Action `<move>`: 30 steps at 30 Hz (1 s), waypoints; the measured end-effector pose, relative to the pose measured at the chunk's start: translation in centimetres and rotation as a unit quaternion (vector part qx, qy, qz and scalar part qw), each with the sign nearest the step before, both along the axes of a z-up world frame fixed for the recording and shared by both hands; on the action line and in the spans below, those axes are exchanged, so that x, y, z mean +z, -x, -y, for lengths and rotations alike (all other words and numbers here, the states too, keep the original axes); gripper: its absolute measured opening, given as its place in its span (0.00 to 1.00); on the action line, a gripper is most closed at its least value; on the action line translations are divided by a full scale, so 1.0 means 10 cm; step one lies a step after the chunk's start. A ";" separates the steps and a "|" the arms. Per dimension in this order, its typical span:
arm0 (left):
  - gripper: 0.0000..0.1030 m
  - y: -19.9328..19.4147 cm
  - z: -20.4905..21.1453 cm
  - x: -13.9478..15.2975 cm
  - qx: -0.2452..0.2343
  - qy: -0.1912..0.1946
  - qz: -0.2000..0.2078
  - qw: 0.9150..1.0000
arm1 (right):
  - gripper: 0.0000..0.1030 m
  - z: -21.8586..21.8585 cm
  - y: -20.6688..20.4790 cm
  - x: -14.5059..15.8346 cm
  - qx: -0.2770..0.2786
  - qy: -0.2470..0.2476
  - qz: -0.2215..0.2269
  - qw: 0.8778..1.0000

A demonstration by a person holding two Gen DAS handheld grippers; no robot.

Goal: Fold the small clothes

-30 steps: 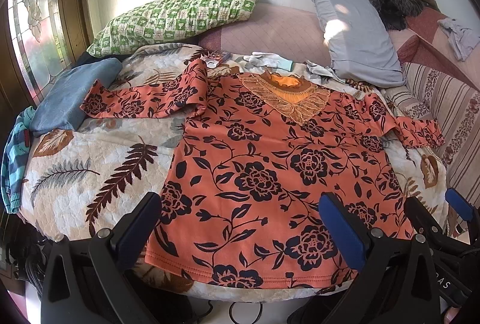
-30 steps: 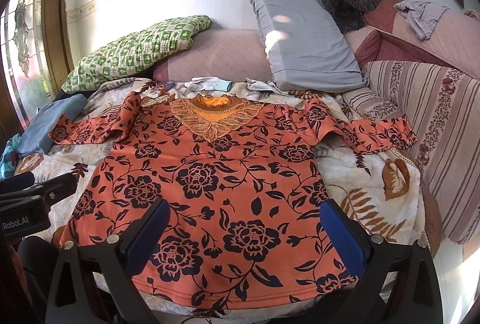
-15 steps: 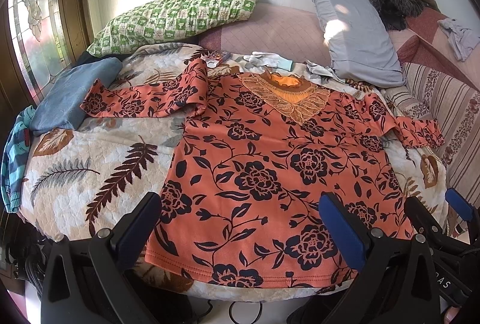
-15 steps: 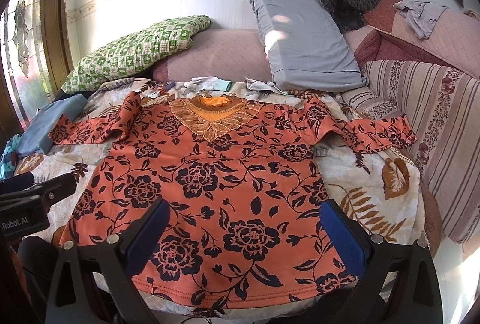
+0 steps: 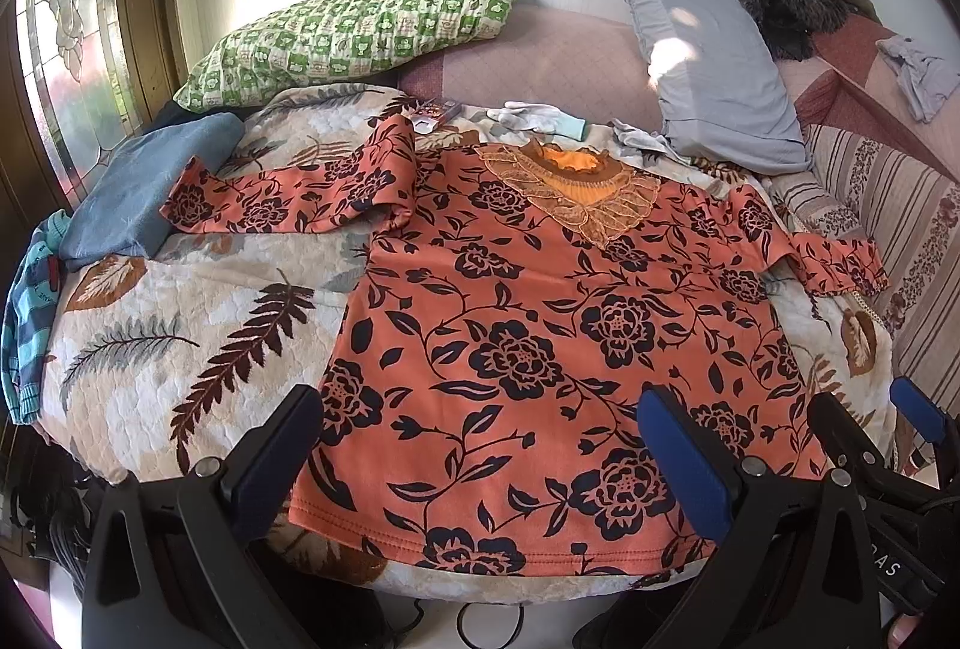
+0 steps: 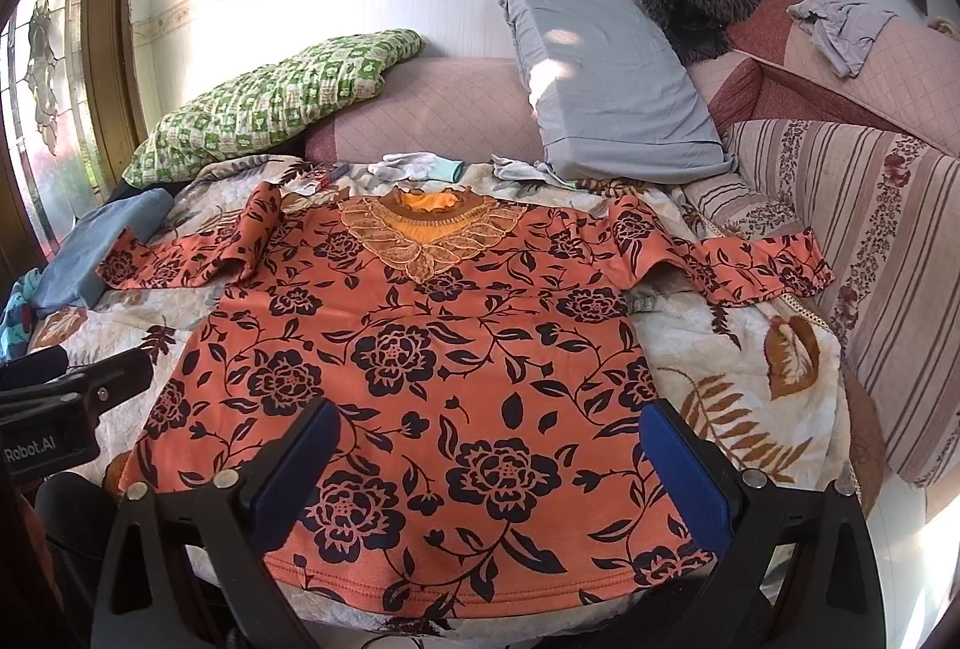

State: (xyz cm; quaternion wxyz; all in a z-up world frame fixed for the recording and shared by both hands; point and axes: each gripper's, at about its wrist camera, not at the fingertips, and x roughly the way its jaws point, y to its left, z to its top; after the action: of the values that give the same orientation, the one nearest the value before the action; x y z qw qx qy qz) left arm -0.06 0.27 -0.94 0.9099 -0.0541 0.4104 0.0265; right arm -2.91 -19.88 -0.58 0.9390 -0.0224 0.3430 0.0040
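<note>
Left wrist view: orange floral top (image 5: 540, 349) is lying flat, front up, on the leaf-print quilt (image 5: 180, 349), hem reaching the quilt's near edge, both sleeves spreading toward the side edges. Left gripper (image 5: 480, 445) is hovering over the hem, jaws standing wide apart, gripping nothing. Right gripper (image 6: 486, 463) is likewise hanging agape above the hem, empty.

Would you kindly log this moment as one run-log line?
stage: pre-fold | orange floral top: flat on bed, sleeves spread | left gripper: open, empty | right gripper: open, empty
</note>
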 end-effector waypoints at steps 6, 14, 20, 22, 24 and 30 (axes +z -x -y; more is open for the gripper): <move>1.00 0.00 0.00 -0.01 0.000 0.000 0.000 1.000 | 0.98 0.00 0.00 0.00 0.000 0.000 0.000 1.000; 1.00 -0.02 -0.04 -0.06 0.005 0.006 -0.006 1.000 | 0.98 -0.02 -0.01 -0.02 -0.001 0.005 -0.002 1.000; 1.00 -0.03 -0.05 -0.07 0.006 0.003 -0.008 1.000 | 0.98 0.01 -0.03 -0.03 -0.003 0.002 -0.007 1.000; 1.00 -0.03 -0.05 -0.07 0.006 0.003 -0.010 1.000 | 0.98 0.01 -0.03 -0.04 -0.003 0.002 -0.007 1.000; 1.00 -0.04 -0.06 -0.08 0.007 0.002 -0.010 1.000 | 0.98 0.02 -0.04 -0.04 -0.003 0.002 -0.008 1.000; 1.00 -0.06 -0.14 -0.14 0.014 0.003 -0.021 1.000 | 0.98 0.07 -0.08 -0.10 -0.007 -0.001 -0.017 1.000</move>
State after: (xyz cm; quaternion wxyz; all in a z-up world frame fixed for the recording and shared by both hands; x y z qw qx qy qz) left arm 0.54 1.62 -2.34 0.9005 -0.0618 0.4287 0.0391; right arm -2.12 -20.60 -1.57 0.9331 -0.0188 0.3592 -0.0018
